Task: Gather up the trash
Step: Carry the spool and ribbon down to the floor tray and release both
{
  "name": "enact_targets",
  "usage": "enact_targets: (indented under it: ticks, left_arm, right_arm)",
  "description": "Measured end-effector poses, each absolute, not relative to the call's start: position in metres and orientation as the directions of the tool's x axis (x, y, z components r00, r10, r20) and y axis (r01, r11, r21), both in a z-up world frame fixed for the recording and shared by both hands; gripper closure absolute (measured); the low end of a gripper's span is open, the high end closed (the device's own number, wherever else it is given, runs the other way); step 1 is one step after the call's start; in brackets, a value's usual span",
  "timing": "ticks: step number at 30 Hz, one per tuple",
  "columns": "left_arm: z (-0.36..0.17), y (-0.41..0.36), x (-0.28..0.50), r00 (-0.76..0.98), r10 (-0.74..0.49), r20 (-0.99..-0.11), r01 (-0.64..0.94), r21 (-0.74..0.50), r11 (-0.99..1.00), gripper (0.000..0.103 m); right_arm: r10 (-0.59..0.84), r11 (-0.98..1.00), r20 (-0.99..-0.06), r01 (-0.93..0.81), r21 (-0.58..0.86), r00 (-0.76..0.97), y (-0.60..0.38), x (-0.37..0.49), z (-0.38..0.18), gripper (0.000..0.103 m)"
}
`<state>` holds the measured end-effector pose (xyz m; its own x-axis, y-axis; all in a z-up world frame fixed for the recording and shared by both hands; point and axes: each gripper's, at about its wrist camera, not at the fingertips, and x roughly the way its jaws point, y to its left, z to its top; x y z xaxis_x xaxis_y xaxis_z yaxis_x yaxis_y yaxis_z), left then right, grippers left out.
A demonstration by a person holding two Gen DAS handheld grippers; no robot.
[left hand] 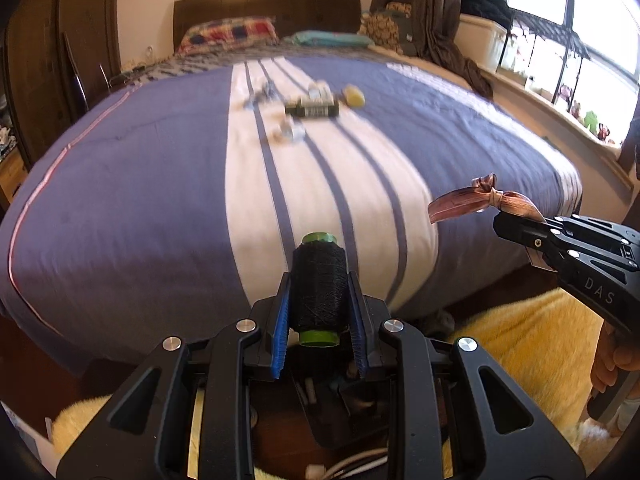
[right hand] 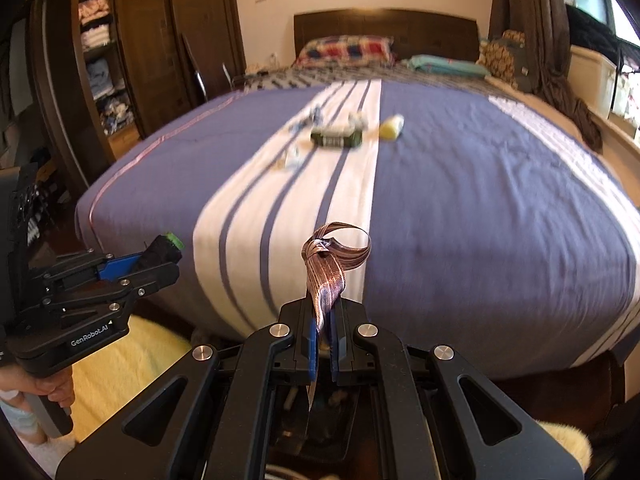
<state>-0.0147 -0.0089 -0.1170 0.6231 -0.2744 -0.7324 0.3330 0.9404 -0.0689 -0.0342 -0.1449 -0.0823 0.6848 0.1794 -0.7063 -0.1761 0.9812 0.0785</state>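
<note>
My left gripper [left hand: 319,280] is shut on a spool of black thread [left hand: 319,286] with green ends, held above the foot of the bed; it also shows in the right wrist view [right hand: 162,250]. My right gripper [right hand: 323,312] is shut on a knotted brown ribbon [right hand: 328,268], which also shows in the left wrist view [left hand: 480,198]. More trash lies mid-bed on the white stripe: a dark green box [left hand: 313,107], a yellow lump [left hand: 354,95], crumpled wrappers [left hand: 286,130] and small bluish scraps [left hand: 260,96].
The bed has a purple and white striped cover [left hand: 140,184], pillows and a dark headboard [left hand: 264,4] at the far end. A yellow fluffy rug [left hand: 532,344] lies on the floor below. A wardrobe [right hand: 132,52] stands left, a window sill [left hand: 560,92] right.
</note>
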Motion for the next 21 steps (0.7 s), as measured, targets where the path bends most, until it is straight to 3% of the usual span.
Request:
enact_targets:
  ticks: [21]
  left_arm:
    - [-0.283,-0.023,-0.019,0.275,-0.283,-0.919,0.325,-0.189,0.927,0.079]
  right_arm:
    - [0.191,0.977,-0.914,-0.162,0.141,0.357,-0.131,-0.039,-0.232,0.097]
